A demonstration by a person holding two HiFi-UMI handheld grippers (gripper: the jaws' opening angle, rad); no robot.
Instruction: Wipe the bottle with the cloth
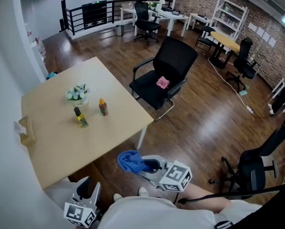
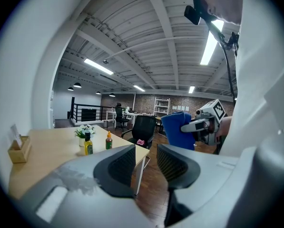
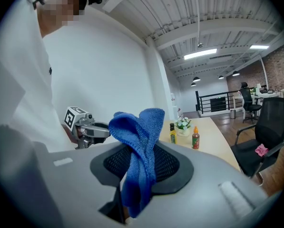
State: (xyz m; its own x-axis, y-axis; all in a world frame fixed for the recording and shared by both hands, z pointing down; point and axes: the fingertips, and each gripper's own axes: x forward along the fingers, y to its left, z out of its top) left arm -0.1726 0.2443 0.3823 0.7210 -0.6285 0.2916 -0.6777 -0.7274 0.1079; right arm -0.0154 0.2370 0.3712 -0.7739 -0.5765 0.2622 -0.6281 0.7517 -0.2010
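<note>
Two candidates, yellow bottle and red bottle, untouched on the bench; right gripper fingers clamp the cloth, left gripper fingers together, empty; approach next.

1. Your left gripper runs off the head view's bottom edge, so only its marker cube and upper body show there.
2. The cloth covers the jaw tips of your right gripper in the head view. In the right gripper view it fills the gap between the jaws, and its lower end drops out of sight.
3. The labels on the yellow bottle and the orange-capped bottle are too small for you to read in any view.
4. The pink item on the black chair is too small to identify.
5. You cannot make out what the small box holds.
6. In the left gripper view, the gripper's body hides the near end of the counter.
</note>
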